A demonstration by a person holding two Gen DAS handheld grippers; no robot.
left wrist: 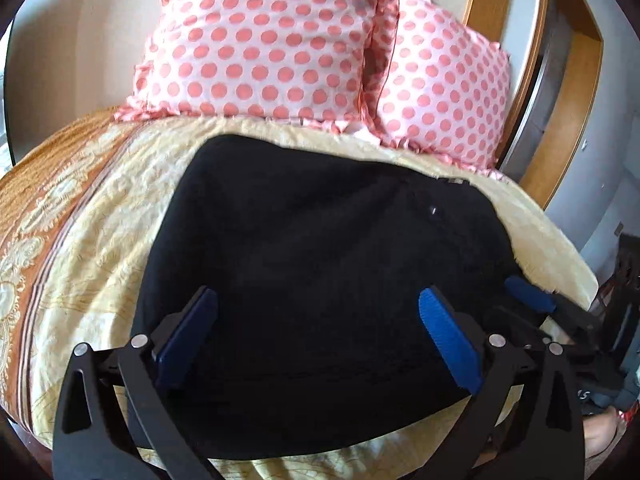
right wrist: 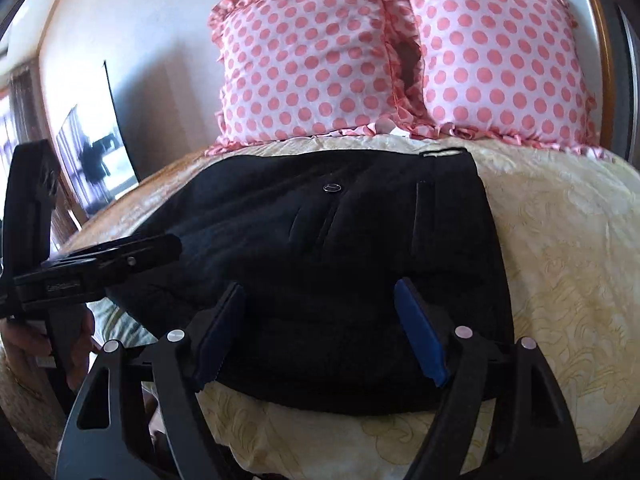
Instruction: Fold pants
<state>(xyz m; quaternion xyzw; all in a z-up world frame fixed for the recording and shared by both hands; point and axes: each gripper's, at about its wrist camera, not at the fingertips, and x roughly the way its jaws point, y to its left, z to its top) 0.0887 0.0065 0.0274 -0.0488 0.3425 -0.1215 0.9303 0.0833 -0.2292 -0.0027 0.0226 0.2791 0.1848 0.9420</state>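
With both tools, left [left wrist: 316, 336] and right [right wrist: 320, 332], spread apart and empty, the pants [left wrist: 320, 248] may bunch if gripped unevenly.

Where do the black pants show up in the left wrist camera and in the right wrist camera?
Left wrist: black pants fill the centre, beyond the open left gripper.
Right wrist: black pants centre, button facing up.
Shared landmark: polka-dot pillows at the top.

Black pants [right wrist: 328, 248] lie folded flat on the cream bedspread [right wrist: 560, 260].
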